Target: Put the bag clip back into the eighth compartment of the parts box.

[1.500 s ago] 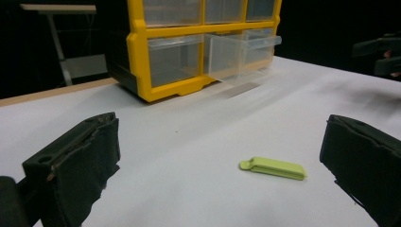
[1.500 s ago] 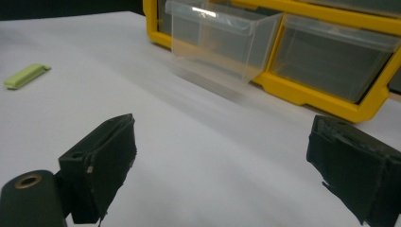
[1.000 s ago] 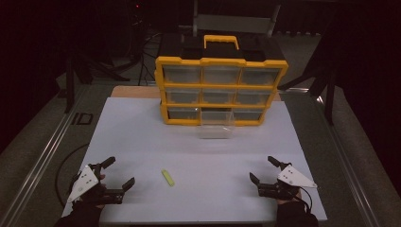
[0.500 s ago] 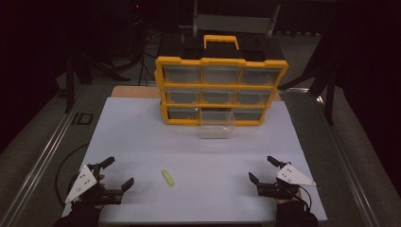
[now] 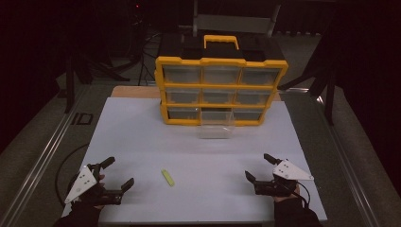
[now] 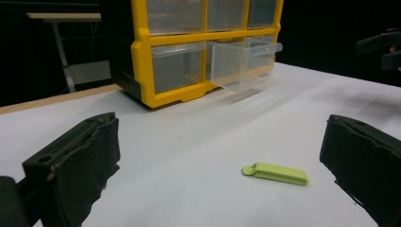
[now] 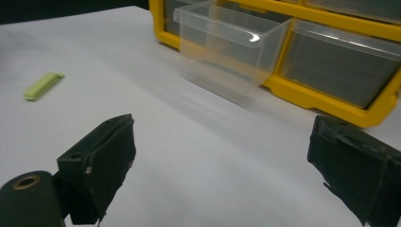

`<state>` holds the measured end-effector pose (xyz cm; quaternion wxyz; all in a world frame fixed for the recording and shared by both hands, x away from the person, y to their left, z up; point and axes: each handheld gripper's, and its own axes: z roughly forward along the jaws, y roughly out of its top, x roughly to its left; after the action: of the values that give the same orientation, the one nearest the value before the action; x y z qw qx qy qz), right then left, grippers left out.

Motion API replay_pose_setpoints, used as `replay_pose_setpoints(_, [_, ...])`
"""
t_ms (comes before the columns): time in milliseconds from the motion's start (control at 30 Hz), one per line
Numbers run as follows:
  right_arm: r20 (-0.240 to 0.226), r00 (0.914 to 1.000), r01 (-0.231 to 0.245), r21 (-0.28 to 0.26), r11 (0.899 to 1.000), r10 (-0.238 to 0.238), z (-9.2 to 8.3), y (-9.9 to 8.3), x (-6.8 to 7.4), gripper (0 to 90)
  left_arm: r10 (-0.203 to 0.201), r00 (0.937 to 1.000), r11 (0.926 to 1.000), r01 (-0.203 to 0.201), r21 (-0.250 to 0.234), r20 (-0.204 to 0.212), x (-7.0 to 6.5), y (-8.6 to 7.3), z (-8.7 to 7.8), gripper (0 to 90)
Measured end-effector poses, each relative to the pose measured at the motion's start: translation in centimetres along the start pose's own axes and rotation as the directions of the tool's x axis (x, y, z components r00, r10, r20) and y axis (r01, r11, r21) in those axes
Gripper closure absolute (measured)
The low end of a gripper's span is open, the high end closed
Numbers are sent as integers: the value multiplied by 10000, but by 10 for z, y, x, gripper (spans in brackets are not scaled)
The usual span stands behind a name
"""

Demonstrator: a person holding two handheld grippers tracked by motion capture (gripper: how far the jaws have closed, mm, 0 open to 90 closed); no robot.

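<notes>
Two hand-held black two-jaw grippers are rested low at the near edge of the white table top [image 5: 142, 142]: the left gripper [image 5: 118, 174] at the near left corner, the right gripper [image 5: 259, 167] at the near right. Both sets of jaws are spread wide, and nothing is held between them. A small flat lime-green plastic clip [image 5: 167, 177] is laid on the table between the grippers, nearer the left one. At the far side, a yellow-framed organiser of clear plastic drawers [image 5: 220, 90] is stood, its bottom middle drawer [image 5: 217, 124] pulled out.
</notes>
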<state>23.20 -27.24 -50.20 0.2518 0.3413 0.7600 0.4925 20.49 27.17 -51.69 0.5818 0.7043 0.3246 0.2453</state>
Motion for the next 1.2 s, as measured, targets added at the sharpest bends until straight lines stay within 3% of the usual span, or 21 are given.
replay_pose_setpoints(500, [-319,9994,116,-156,9998,-121,6,35,15,74,-22,10000,10000,21,-64,-14,-1,1,0,0])
replay_pose_setpoints(767, [-705,9964,443,-305,9985,-464,15,54,34,74,37,10000,10000,-37,-62,-19,-1,1,0,0])
replay_pose_setpoints(1200, [-1425,9856,907,-60,9959,-906,48,76,67,73,87,10000,9999,-88,-99,-30,-2,2,-1,0])
